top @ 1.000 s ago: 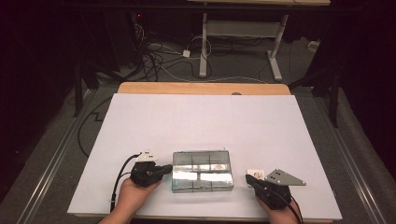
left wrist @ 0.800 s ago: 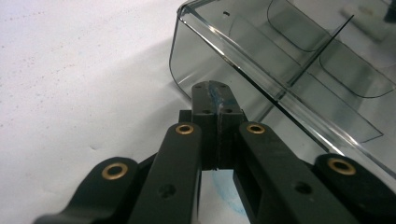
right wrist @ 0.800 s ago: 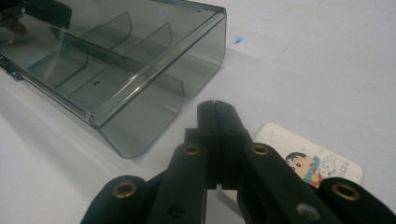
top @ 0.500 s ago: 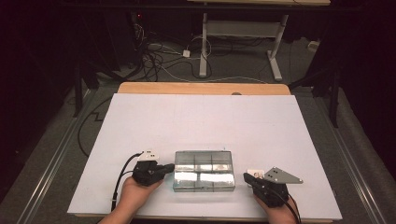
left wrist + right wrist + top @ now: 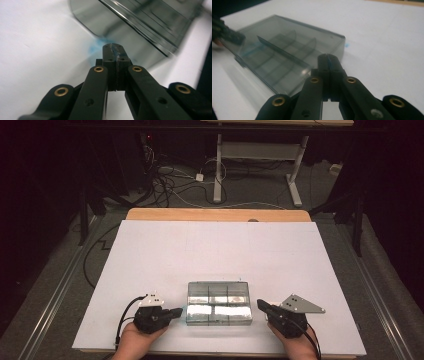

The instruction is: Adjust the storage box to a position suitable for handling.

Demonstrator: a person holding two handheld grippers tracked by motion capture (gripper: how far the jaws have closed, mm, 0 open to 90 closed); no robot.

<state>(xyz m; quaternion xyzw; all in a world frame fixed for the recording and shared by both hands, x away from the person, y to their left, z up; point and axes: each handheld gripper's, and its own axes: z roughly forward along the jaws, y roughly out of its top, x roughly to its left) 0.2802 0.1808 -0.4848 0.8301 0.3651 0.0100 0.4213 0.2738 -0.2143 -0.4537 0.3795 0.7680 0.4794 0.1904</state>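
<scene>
A clear compartment box point(image 5: 219, 303), smoke-tinted and divided into six cells, is shown lying flat on the white counter point(image 5: 215, 250), close to its near edge. The left claw point(image 5: 176, 311) is seen just beside the box's left end, level with its front row of cells; the jaws are pressed together with nothing between them, as the left gripper view confirms, where the closed tip point(image 5: 113, 47) points at the box's rounded corner point(image 5: 86, 23). The right claw point(image 5: 261, 304) is placed just beside the box's right end, likewise closed and empty; in the right gripper view its tip point(image 5: 327, 58) lies near the box's side wall point(image 5: 325, 48), though contact cannot be confirmed. Each tool is carried by a hand at the counter's near edge. The step in hand is judged to be a nudging or squaring of the box between two closed tips. For this to be done well, both tips should be kept low against the box's end walls and not its lid, pressure should be applied evenly from both ends so that the box is not spun, and pushes should be kept slow, since smooth plastic on a smooth sheet is likely to slide freely. If a lift or an opening is intended, the jaws would first have to be parted.
</scene>
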